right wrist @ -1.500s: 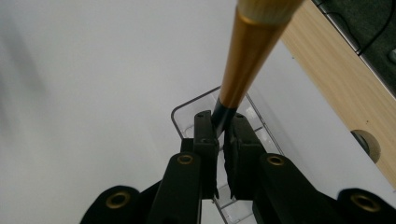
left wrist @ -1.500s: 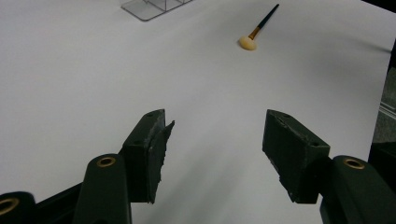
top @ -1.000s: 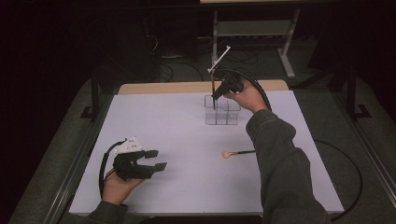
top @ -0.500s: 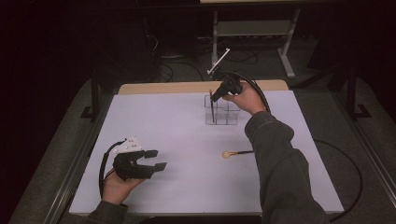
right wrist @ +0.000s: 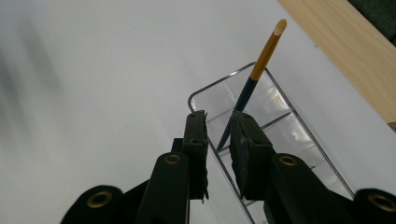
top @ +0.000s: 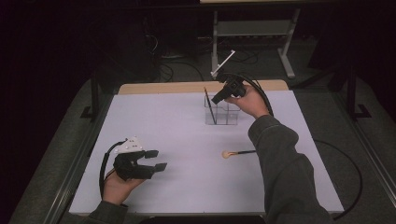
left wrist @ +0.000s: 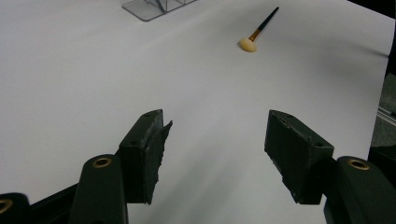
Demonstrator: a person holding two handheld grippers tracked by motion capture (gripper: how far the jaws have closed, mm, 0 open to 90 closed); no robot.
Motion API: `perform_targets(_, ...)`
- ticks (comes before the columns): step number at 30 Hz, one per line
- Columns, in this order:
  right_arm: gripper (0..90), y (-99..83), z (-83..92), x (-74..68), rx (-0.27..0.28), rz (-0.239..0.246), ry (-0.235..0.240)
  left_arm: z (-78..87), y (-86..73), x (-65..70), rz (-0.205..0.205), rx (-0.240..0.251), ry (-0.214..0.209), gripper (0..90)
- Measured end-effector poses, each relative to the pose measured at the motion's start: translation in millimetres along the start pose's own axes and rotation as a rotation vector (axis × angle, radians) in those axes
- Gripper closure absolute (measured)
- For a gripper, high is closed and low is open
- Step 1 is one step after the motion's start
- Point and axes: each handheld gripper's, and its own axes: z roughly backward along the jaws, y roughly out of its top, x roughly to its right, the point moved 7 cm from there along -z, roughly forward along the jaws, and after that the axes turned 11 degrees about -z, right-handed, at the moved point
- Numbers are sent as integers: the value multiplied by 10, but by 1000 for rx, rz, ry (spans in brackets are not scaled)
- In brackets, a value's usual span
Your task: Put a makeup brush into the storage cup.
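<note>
We see a slim pencil-like stick (right wrist: pixel 256 81) standing in the clear plastic organizer (top: pixel 222 113), in the compartment at that box's left end as the high view shows it (top: pixel 209 106). Its long axis runs steeply up and down, tilted a little so the top leans left and toward the far side of the organizer. In the right gripper view its lower shaft is dark blue-black, the upper part yellow-orange, and the tip pale and slanted. Our right gripper (top: pixel 223 95) hovers just above the organizer's right part, its jaws a small way apart and just now opening; the stick shows past them, not pinched between them, so it is let go. A makeup brush (top: pixel 238 153) with a cream head lies flat on the white table (top: pixel 163 121), nearer us than the organizer. Our left gripper (top: pixel 155 160) rests far to the organizer's near left, jaws spread wide with nothing between them.
</note>
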Motion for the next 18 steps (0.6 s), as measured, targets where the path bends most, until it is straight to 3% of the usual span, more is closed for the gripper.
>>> perform_targets(18,721,-217,160,-19,33,3,11,-15,-32,-14,-1,-17,6,368)
